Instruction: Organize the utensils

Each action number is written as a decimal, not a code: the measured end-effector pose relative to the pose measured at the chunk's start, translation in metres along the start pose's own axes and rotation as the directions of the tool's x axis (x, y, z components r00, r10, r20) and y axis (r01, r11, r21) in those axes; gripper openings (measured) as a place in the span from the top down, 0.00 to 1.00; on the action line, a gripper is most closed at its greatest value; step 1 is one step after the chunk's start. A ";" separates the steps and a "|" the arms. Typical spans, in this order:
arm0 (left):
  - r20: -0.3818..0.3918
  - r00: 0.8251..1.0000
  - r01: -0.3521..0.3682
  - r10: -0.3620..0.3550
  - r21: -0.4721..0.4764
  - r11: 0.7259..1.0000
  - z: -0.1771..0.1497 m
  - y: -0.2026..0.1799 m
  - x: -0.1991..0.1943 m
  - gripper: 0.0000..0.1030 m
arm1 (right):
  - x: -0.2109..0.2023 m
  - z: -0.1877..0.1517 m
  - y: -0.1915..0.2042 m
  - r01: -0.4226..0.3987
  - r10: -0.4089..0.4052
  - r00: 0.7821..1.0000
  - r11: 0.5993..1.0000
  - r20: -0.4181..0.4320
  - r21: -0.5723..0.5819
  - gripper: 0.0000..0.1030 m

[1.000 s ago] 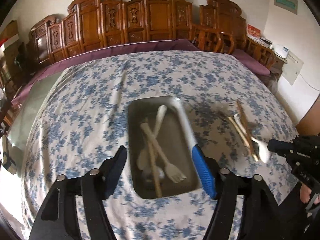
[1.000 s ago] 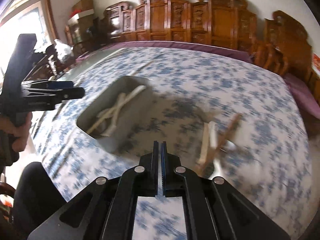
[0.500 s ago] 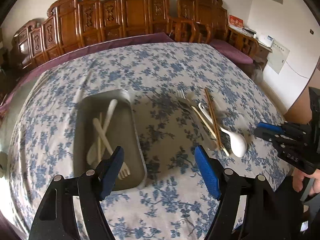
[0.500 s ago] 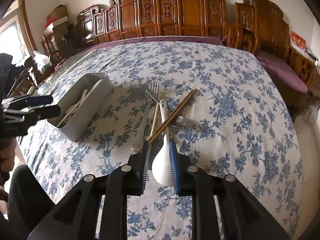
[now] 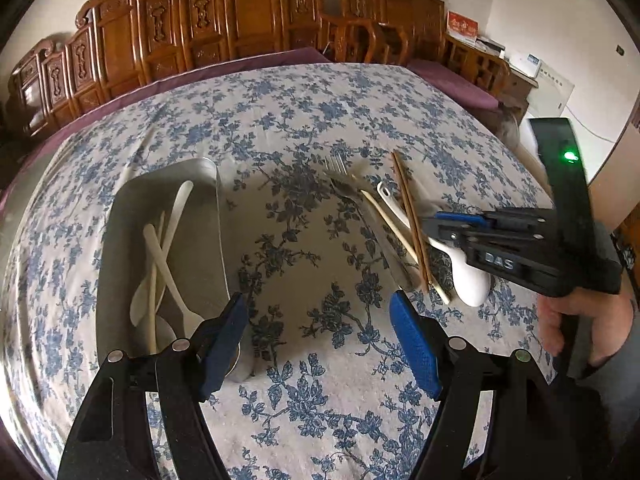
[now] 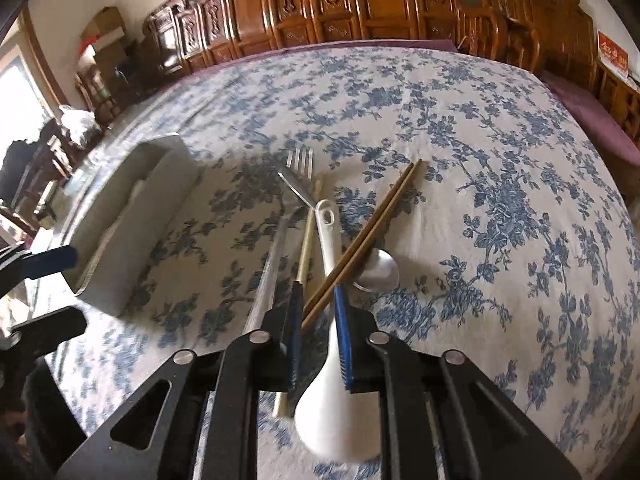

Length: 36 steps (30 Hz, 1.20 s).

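Note:
A grey metal tray (image 5: 120, 216) holds several cream plastic utensils (image 5: 160, 248); it shows at left in the right wrist view (image 6: 132, 208). To its right lie a metal fork (image 5: 352, 200), a white ceramic spoon (image 6: 332, 360), brown chopsticks (image 6: 376, 224), a pale chopstick (image 6: 305, 248) and a metal spoon (image 6: 378, 270). My right gripper (image 6: 318, 312) is partly open, its jaws around the chopsticks' near end and the white spoon's handle. My left gripper (image 5: 320, 320) is open and empty above the cloth between tray and pile.
A blue floral cloth (image 5: 300, 120) covers the table. Carved wooden chairs (image 5: 240, 20) line the far edge. A purple cushion (image 6: 592, 112) lies at the right. Boxes and clutter (image 6: 100, 40) stand by the window at left.
My right gripper has moved forward and down over the pile, its jaws now around the chopsticks. My left gripper has shifted right, off the tray.

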<state>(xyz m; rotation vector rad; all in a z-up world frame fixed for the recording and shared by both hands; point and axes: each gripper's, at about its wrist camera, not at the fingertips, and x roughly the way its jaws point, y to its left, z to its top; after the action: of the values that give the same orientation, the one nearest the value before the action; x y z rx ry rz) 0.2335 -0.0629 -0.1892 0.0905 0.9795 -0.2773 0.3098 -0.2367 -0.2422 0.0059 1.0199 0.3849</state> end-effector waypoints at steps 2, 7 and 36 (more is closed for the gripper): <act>-0.001 1.000 0.002 -0.002 0.003 1.000 0.000 -0.001 0.002 0.32 | 0.006 0.001 -0.001 0.026 -0.026 1.000 1.000 -0.010 0.003 0.85; -0.008 1.000 0.008 -0.008 0.000 1.000 0.000 -0.001 0.007 0.32 | 0.015 0.002 -0.010 0.040 -0.039 0.999 0.999 -0.021 0.036 0.87; -0.031 0.999 0.010 -0.010 -0.010 1.000 -0.009 0.001 0.014 0.32 | 0.024 0.018 -0.013 0.133 -0.131 0.991 0.986 -0.032 0.101 0.86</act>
<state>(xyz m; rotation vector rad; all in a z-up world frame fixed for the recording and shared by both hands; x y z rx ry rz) 0.2340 -0.0631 -0.2064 0.0812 1.0126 -0.2810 0.3397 -0.2386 -0.2547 0.0256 1.0577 0.2118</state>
